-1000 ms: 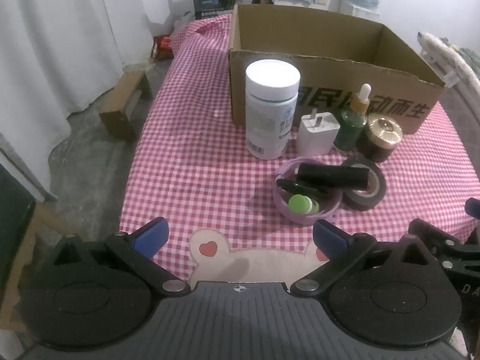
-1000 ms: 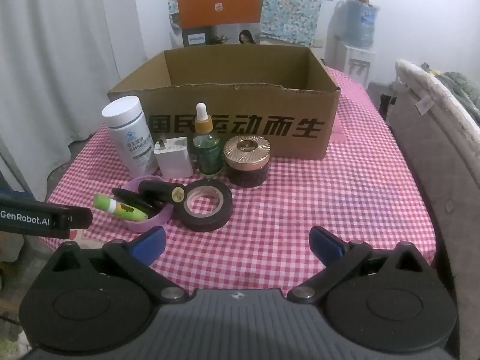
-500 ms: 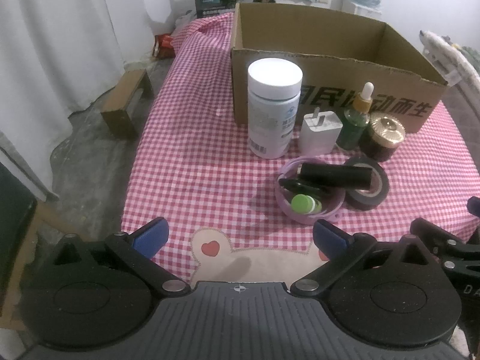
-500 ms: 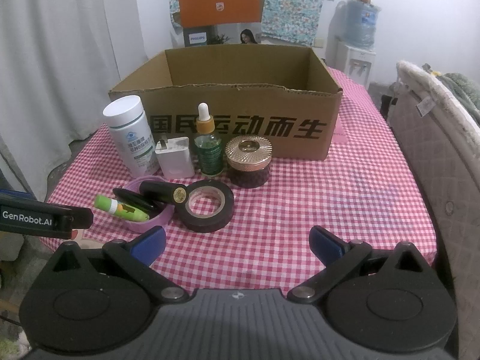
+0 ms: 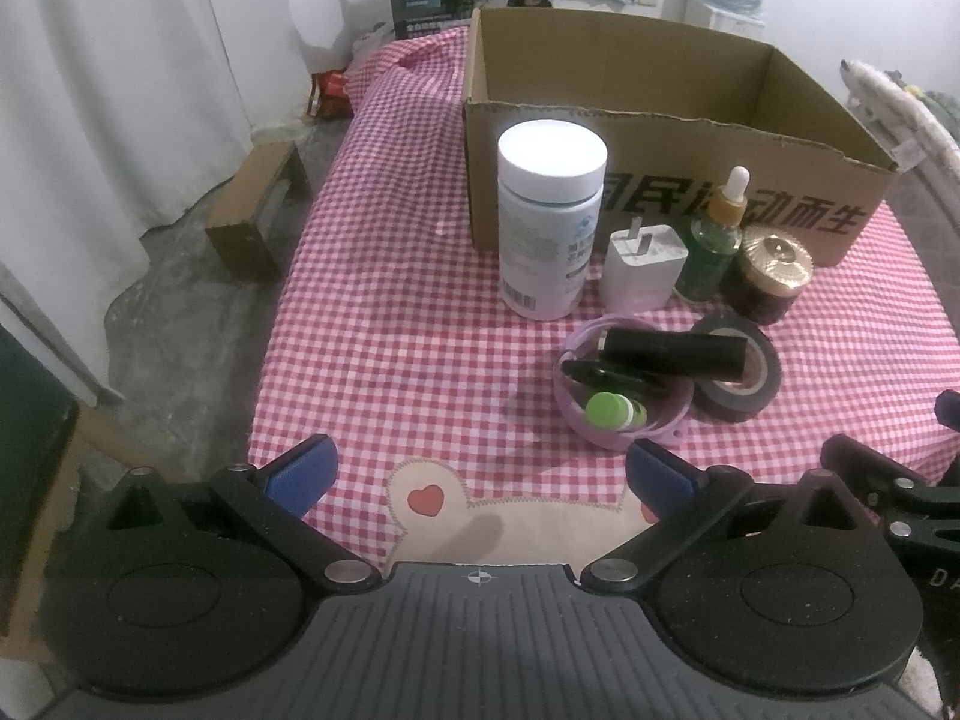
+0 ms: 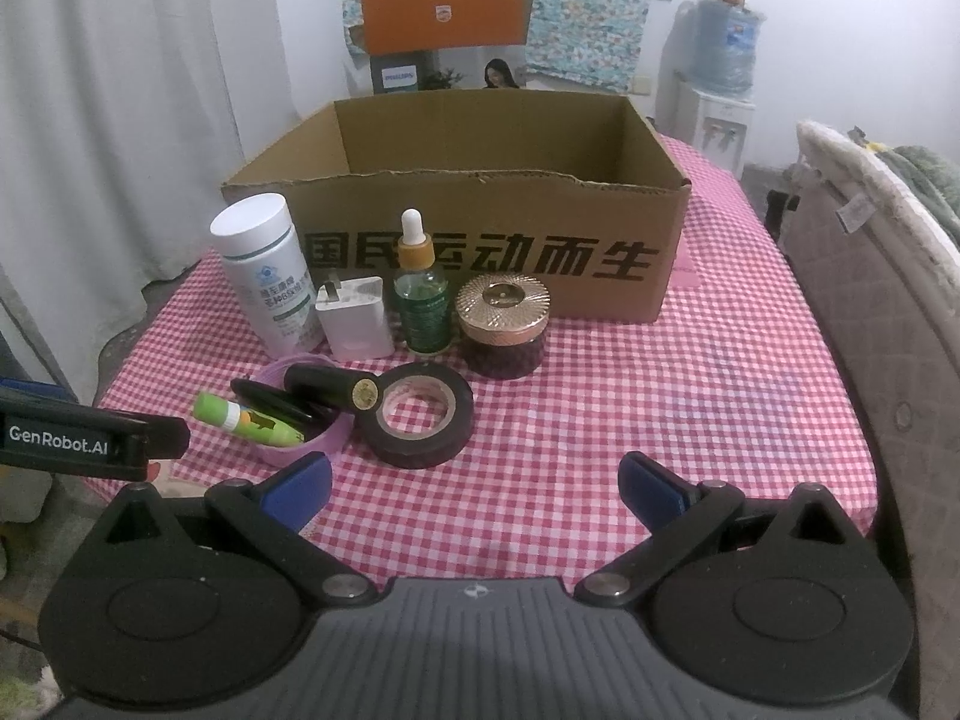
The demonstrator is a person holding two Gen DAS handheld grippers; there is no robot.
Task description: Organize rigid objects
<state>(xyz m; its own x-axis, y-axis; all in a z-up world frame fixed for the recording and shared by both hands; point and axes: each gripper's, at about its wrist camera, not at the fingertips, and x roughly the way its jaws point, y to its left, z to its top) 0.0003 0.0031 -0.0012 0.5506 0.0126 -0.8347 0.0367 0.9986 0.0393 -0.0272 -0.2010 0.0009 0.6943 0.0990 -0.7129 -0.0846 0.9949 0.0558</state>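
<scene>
An open cardboard box (image 6: 480,264) stands on the checked table. In front of it stand a white pill bottle (image 5: 549,222) (image 6: 264,282), a white charger plug (image 5: 642,267) (image 6: 354,318), a green dropper bottle (image 5: 714,240) (image 6: 423,294) and a gold-lidded jar (image 5: 768,276) (image 6: 503,324). A purple bowl (image 5: 618,438) (image 6: 327,441) holds a green glue stick (image 6: 246,419), a black pen and a black tube (image 5: 672,351). A black tape roll (image 6: 420,414) lies beside it. My left gripper (image 5: 480,474) and right gripper (image 6: 474,486) are both open, empty, short of the objects.
The table's left edge (image 5: 282,324) drops to a concrete floor with a small cardboard box (image 5: 258,210). A padded chair back (image 6: 870,300) stands to the right. A water dispenser (image 6: 714,84) and a printed box (image 6: 444,36) sit behind the table.
Both views have shifted only slightly; the left gripper has backed off a little. No object has moved and both grippers stay open.
</scene>
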